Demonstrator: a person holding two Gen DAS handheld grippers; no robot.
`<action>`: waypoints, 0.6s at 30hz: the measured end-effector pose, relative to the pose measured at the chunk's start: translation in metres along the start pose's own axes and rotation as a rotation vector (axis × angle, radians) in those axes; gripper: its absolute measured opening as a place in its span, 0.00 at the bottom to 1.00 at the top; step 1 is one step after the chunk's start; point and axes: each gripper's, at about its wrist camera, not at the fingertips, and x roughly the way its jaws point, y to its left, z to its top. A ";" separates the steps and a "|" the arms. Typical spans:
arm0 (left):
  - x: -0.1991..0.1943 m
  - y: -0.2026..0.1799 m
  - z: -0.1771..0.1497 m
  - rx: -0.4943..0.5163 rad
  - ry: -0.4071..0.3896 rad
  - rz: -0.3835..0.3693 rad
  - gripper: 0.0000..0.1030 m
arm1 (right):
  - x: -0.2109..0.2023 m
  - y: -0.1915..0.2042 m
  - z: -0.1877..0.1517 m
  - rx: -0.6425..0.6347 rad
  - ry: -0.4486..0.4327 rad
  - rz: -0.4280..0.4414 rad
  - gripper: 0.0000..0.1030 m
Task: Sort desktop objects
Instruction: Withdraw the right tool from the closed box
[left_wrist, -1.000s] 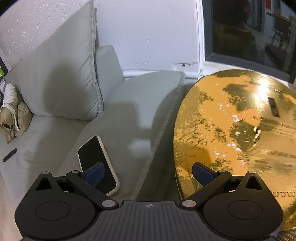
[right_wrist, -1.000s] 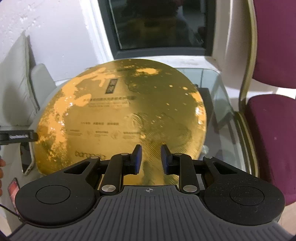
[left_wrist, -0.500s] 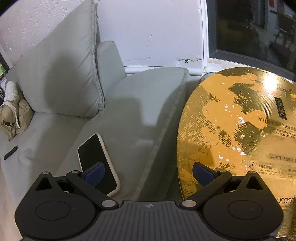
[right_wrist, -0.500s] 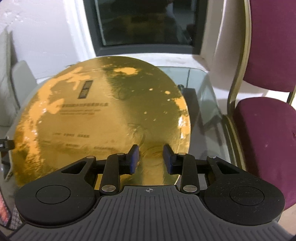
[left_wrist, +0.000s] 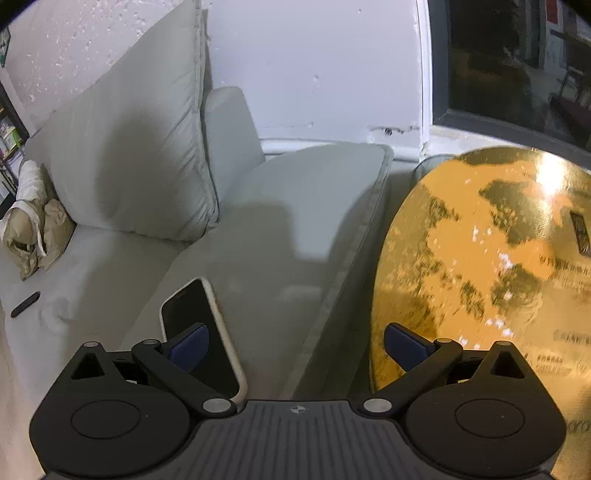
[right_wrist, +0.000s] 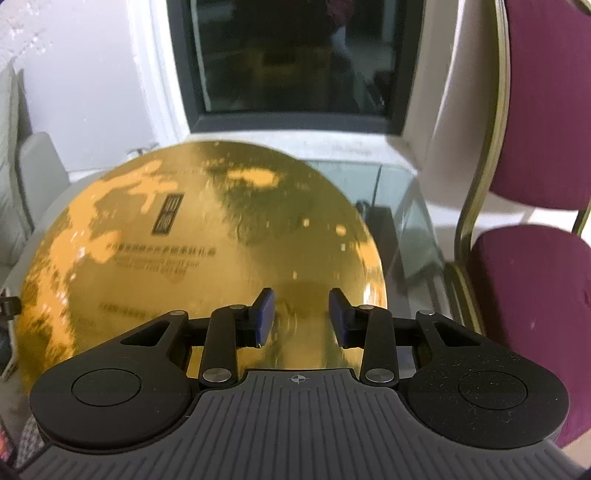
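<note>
Your left gripper (left_wrist: 297, 341) is spread wide, empty: the phone (left_wrist: 201, 334) on the sofa cushion (left_wrist: 280, 236) lies under its left finger. Your right gripper (right_wrist: 301, 318), jaws partly apart, hovers over the gold round box (right_wrist: 192, 251), holding nothing.

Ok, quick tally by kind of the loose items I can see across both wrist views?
Gold round box: 1
Phone: 1
Small black object on the sofa seat: 1
Crumpled beige bundle: 1
Total: 4
</note>
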 end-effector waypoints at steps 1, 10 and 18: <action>0.001 0.000 0.002 -0.001 -0.005 -0.005 0.99 | 0.005 0.000 0.002 -0.001 0.014 -0.002 0.37; 0.009 -0.001 0.012 -0.004 0.014 -0.014 0.99 | 0.013 -0.001 0.019 0.031 0.072 0.021 0.38; -0.032 -0.003 0.001 0.075 0.054 -0.027 0.99 | -0.044 -0.006 0.000 0.070 0.079 0.141 0.56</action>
